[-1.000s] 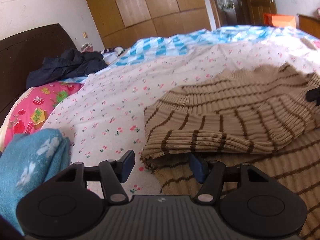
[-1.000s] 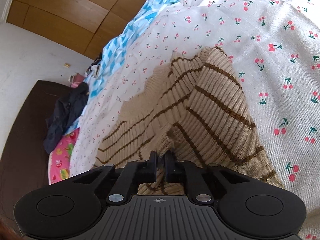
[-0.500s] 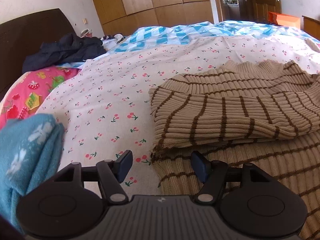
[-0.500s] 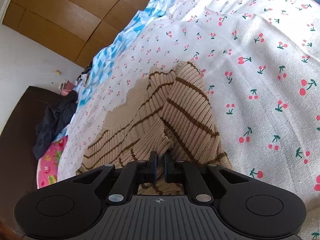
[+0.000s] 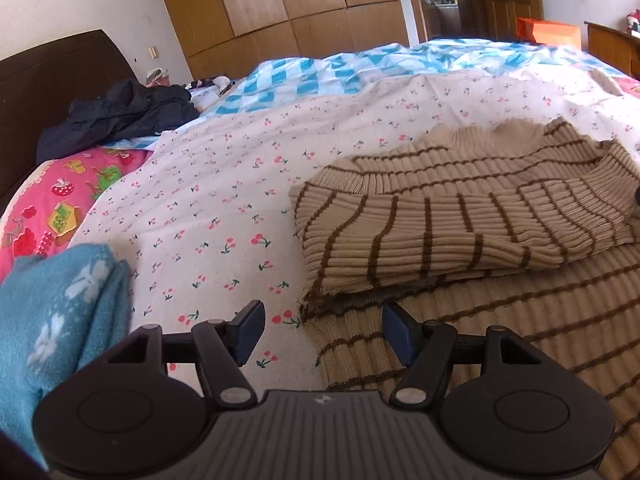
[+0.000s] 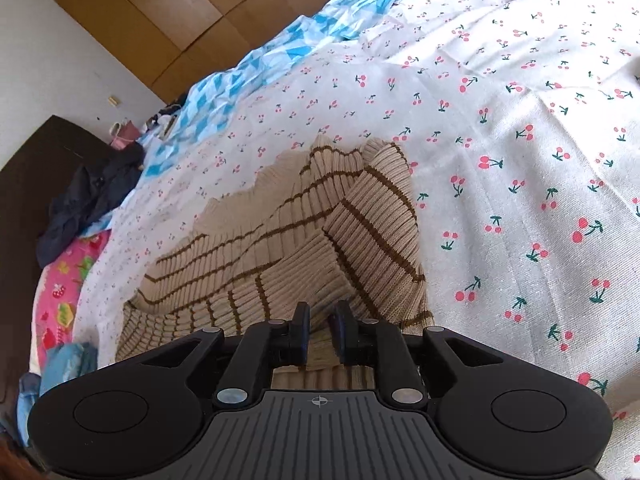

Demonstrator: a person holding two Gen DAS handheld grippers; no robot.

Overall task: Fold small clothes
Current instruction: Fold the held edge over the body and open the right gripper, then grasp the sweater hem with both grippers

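A beige knit sweater with brown stripes point(image 5: 460, 220) lies on the cherry-print bedsheet point(image 5: 224, 200), with a sleeve folded across its body. My left gripper point(image 5: 322, 334) is open and empty, low over the sheet at the sweater's left edge. In the right wrist view the sweater point(image 6: 280, 248) lies just ahead. My right gripper point(image 6: 320, 330) has its jaws a narrow gap apart with sweater fabric between them, at the sweater's right side.
A folded blue towel point(image 5: 52, 312) lies at the near left. A pink cartoon-print pillow point(image 5: 60, 200) and a dark jacket point(image 5: 120, 112) lie by the dark headboard. A blue checked quilt point(image 5: 340, 72) covers the far bed. Wooden wardrobes stand behind.
My right gripper's jaws have parted slightly around the fabric, and the folded sleeve has come to rest on the sweater. My left gripper has stayed open and shifted only a little.
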